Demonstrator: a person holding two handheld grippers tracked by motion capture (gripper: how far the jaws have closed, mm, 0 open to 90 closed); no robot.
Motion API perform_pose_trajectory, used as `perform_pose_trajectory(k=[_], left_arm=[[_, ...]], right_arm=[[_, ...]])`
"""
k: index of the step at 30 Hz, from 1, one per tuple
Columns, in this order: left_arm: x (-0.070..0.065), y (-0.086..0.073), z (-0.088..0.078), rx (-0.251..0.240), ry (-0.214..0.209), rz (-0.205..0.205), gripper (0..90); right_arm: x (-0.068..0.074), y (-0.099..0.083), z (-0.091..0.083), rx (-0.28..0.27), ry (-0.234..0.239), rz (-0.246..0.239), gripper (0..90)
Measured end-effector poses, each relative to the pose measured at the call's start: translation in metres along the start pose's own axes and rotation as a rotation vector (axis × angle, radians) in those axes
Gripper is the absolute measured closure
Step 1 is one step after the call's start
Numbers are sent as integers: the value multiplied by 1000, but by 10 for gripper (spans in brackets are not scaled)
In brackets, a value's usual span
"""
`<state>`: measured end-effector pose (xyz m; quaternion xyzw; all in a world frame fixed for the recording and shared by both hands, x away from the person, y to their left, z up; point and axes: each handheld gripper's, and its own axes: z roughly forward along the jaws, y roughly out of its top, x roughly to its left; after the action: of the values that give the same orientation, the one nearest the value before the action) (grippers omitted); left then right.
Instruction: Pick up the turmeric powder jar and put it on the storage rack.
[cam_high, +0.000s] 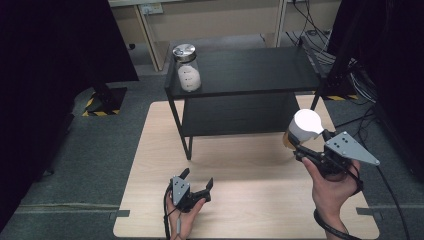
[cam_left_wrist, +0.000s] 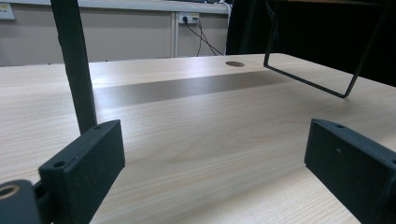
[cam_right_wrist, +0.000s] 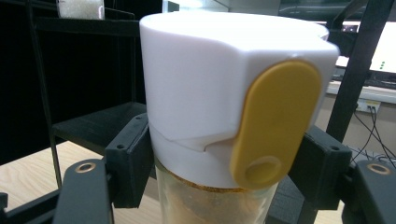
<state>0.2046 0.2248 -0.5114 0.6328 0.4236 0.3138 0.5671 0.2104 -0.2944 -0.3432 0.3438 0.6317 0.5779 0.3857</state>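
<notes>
Right gripper (cam_high: 300, 145) grasping the white-capped spice jar (cam_high: 302, 129) upright, long axis vertical, cap uppermost; left gripper (cam_high: 197, 184), near, rests with jaws released.

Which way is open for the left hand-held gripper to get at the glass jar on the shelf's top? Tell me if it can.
Probably yes. The left hand-held gripper is open and holds nothing, and the glass jar stands alone at the top shelf's front-left corner, nothing between. It would have to lift well up from the table.
</notes>
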Motion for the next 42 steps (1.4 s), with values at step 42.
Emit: perform_pose_trajectory(k=[42], left_arm=[[-1,1,0,4,-5,4,47]], right_arm=[[-10,87,24,-35,-24,-10,306]])
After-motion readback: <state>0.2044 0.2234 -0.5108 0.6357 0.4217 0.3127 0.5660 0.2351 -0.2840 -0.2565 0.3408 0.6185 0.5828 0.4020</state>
